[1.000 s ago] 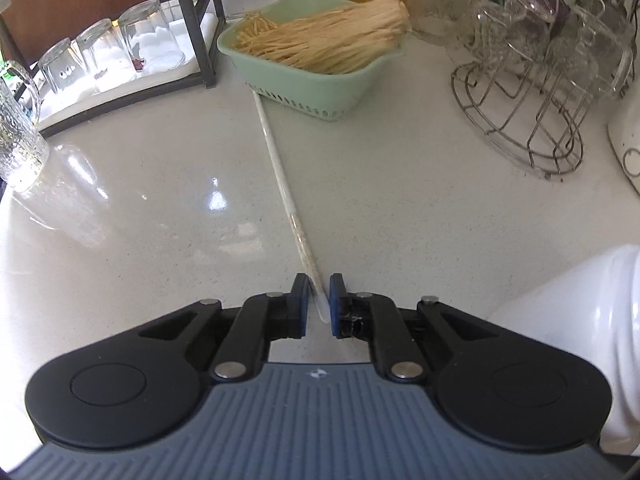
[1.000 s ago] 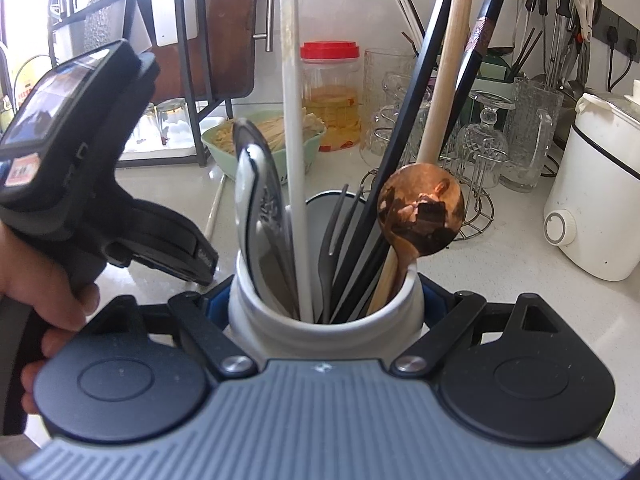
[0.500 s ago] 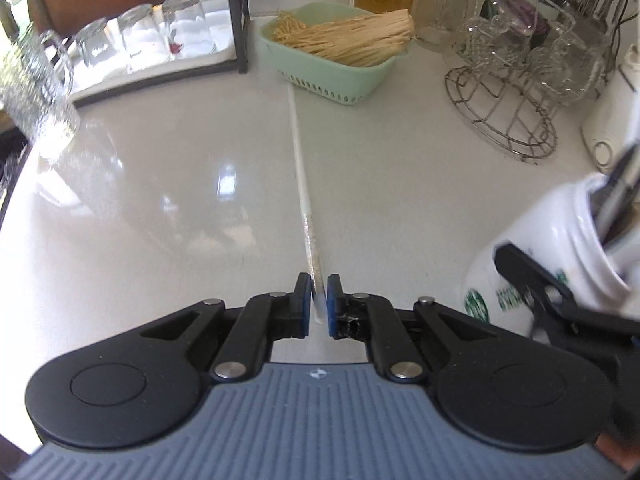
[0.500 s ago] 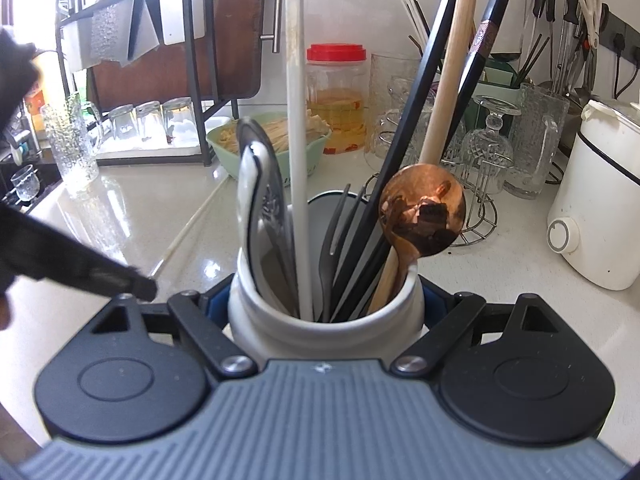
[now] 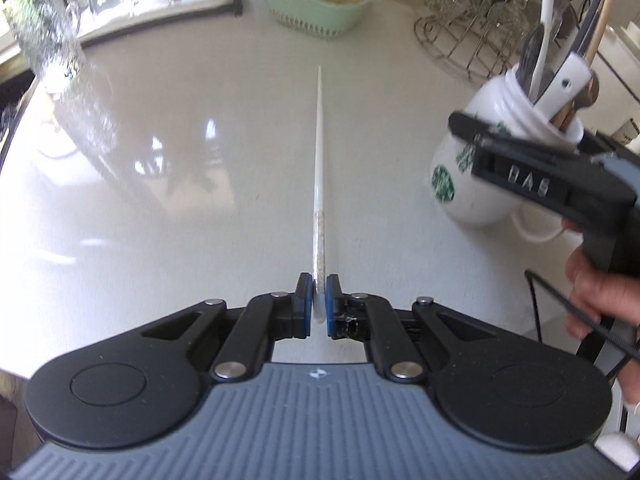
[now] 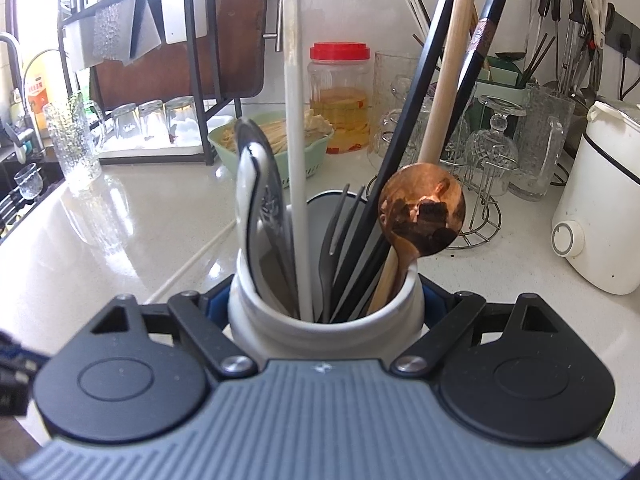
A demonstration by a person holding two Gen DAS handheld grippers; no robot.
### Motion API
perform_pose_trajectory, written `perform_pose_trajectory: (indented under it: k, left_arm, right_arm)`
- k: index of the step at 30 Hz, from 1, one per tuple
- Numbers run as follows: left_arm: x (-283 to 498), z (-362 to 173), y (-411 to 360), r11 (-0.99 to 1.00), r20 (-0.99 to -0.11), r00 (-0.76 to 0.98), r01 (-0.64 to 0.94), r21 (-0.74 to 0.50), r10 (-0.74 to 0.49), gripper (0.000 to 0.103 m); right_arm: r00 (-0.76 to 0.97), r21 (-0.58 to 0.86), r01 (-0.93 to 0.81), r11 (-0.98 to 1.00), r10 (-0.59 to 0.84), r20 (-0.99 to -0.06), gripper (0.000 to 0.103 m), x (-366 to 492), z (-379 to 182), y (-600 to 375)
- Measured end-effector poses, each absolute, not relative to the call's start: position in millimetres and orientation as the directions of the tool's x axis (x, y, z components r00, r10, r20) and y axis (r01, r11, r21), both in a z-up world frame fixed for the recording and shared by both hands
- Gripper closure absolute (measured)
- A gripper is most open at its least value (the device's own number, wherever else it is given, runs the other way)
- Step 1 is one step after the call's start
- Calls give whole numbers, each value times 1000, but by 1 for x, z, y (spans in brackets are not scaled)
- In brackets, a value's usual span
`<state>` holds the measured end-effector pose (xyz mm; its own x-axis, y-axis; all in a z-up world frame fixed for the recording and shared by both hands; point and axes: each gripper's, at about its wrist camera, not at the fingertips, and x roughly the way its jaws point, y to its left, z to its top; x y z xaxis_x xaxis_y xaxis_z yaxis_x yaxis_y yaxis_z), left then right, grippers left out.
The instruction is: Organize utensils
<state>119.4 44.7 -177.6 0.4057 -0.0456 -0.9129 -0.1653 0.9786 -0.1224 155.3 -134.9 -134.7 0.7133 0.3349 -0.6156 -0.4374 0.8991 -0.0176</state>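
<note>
Two tongs are busy. My left tongs (image 5: 319, 300) pinch the end of a long white chopstick (image 5: 320, 168) above the counter (image 5: 200, 160). My right tongs (image 6: 326, 304) squeeze the white cup (image 6: 324, 320) full of spoons and forks, beside the chopstick.

The left wrist view looks steeply down over the left claw (image 5: 319, 304) onto the table (image 5: 200, 168), facing its back edge. The right wrist view sits very near the white jar (image 6: 324, 320), facing the back wall. Both share that jar and the green basket (image 5: 316, 16).
</note>
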Motion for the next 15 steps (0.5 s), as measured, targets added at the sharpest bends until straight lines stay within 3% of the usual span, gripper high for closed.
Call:
perform_pose_trajectory:
  k: [15]
  left_arm:
    - [122, -193, 61, 972, -948, 307, -186, -145, -83, 92]
  right_arm:
    - [715, -18, -432, 902, 330, -616, 12, 154, -135, -135]
